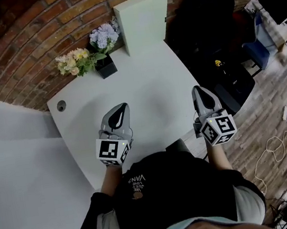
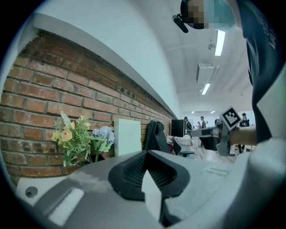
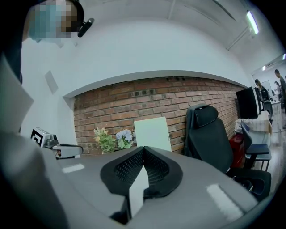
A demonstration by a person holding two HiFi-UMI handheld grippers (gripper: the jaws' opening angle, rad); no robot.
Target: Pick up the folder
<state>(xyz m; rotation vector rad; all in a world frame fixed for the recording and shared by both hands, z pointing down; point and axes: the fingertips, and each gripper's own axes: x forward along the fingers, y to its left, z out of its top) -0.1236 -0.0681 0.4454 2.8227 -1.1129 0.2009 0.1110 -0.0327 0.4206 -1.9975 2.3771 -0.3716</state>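
Folder (image 1: pixel 143 20) stands at the far edge of the table (image 1: pixel 151 94), against the brick wall (image 1: pixel 39 25). Potted flowers (image 1: pixel 94 52) just left of it. Chair (image 1: pixel 207 5) to the table's right. My left gripper (image 1: pixel 122 106) and right gripper (image 1: pixel 197 88) are at the near end, side by side, well apart.

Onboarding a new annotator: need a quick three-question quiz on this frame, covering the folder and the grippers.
1. True or false: the folder lies flat on the table.
2. In the head view, what stands just left of the folder? A) flowers B) a mug C) a lamp
3. Are the left gripper and right gripper open or shut?

Key:
1. False. It stands upright against the brick wall.
2. A.
3. Both shut, holding nothing.
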